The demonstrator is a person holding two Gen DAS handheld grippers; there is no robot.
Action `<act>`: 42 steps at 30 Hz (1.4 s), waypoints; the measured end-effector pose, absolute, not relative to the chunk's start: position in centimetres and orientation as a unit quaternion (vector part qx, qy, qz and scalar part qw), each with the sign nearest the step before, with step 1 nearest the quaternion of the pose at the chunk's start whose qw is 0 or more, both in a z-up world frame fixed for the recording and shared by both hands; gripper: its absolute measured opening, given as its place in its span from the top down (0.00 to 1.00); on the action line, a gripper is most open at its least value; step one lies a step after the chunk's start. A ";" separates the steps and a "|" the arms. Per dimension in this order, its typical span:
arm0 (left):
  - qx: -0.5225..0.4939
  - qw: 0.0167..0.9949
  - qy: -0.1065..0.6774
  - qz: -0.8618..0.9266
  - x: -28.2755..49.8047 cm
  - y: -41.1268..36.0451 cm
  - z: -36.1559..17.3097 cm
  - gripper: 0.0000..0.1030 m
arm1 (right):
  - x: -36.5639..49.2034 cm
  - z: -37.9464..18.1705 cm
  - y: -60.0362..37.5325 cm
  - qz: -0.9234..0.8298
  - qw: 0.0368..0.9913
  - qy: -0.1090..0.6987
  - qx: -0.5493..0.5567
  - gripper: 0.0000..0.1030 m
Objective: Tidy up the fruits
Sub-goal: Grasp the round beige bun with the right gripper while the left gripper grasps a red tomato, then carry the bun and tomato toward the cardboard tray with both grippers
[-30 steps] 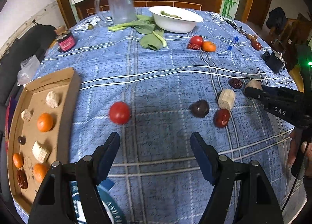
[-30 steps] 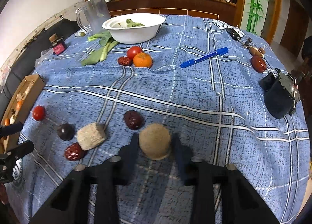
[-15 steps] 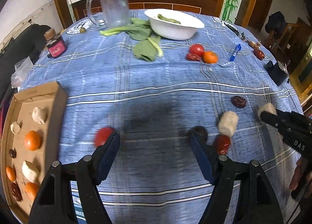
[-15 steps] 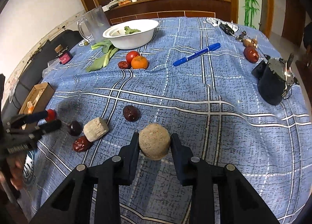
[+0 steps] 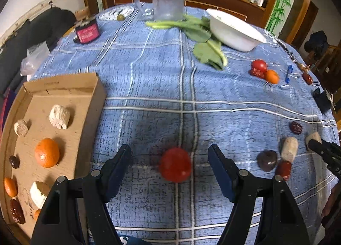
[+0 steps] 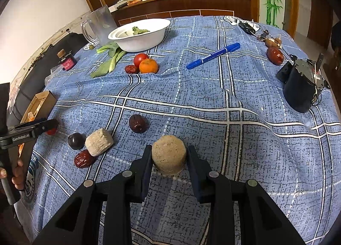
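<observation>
1. Cardboard box [image 5: 64,87] at the table's left edge, already part filled: two oranges [image 5: 46,152], pale chunks [image 5: 59,116], a few dark dates [image 5: 16,211] lie on its floor. That share looks done.
2. Left gripper [image 5: 169,156] just right of the box, near the table's front edge, jaws wide apart, holding nothing. Red tomato [image 5: 175,164] sits on the cloth between the fingers, touching neither; contact is not certain since the frame is blurred.
3. Judgement: next step is closing on the tomato and carrying it left into the box.
4. Right of that, near the front-right edge, a loose cluster: dark plum [image 6: 75,140], pale chunk [image 6: 99,142], red date [image 6: 83,159] touching or nearly touching, another dark date [image 6: 138,123] a bit apart. All still to sort.
5. Right gripper [image 6: 169,155] at the front edge, jaws closed in on a round tan lump [image 6: 169,154], both fingers pressed to its sides. Whether it is lifted off the cloth, cannot tell.
6. Mid-table toward the far edge: tomato, orange and date [image 6: 145,64] bunched together, beside a white bowl [image 6: 138,42]; one more date [image 6: 275,55] at the far-right edge. Untouched.
7. Rough progress: under half done, about ten pieces left out.
</observation>
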State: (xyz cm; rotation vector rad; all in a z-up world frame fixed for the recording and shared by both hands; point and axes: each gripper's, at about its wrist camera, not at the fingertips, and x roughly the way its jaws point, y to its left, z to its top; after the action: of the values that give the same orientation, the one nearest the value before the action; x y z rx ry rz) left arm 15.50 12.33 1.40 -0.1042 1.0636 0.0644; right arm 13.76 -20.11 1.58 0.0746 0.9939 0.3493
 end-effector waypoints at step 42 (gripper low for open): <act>-0.078 0.886 0.455 -0.050 3.1 13.8 7.5 0.73 | 5.3 4.9 -13.3 0.158 0.874 0.460 -0.003 0.67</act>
State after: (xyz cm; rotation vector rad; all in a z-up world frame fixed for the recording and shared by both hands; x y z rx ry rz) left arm 3.11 13.81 7.48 -0.1630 0.9464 -0.1038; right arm 5.28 -13.32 4.95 -0.0072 0.9600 0.3295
